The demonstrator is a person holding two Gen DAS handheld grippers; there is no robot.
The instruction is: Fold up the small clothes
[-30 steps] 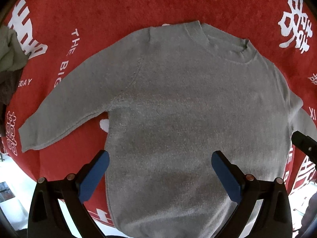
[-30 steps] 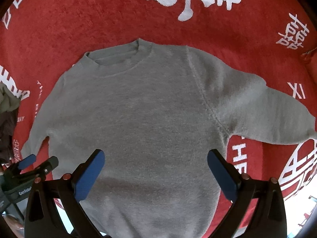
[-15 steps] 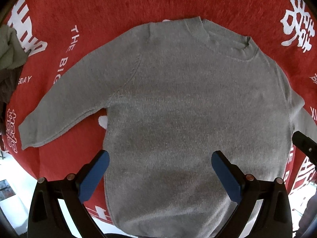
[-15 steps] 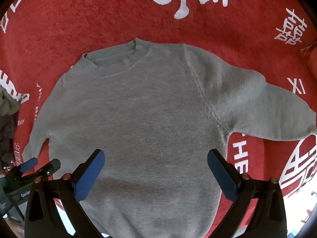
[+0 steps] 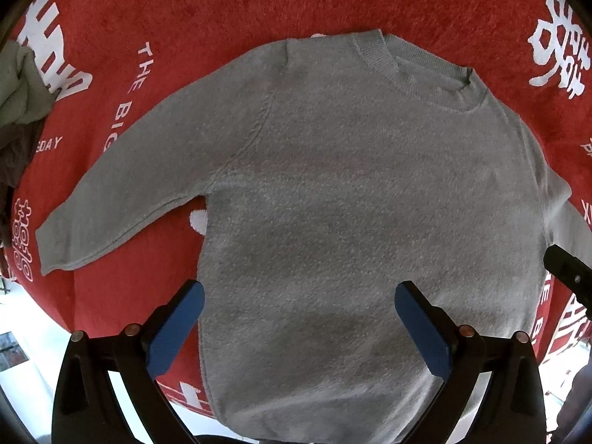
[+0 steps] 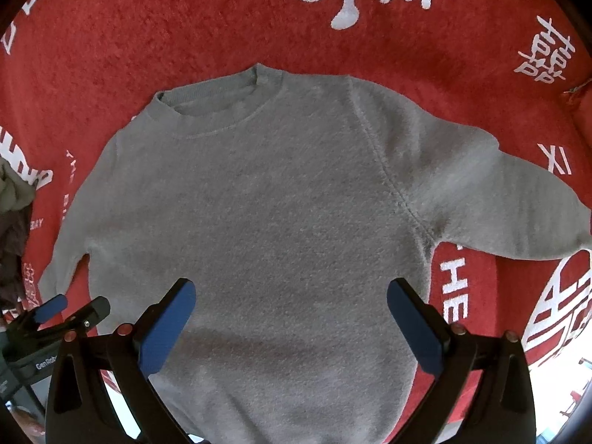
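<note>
Sweater (image 5: 362, 199) cuff (image 6: 577, 229) shows whole only from right wrist.

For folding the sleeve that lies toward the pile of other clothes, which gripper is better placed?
Left. The left gripper, open, hangs nearest that sleeve of the grey sweater; the right gripper hangs nearer the opposite sleeve.

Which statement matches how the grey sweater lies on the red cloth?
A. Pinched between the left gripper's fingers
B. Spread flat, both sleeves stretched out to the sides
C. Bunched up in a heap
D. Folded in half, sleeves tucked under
B: the grey sweater lies flat on the red cloth, its sleeves out to either side, and both grippers are open above it.
</note>
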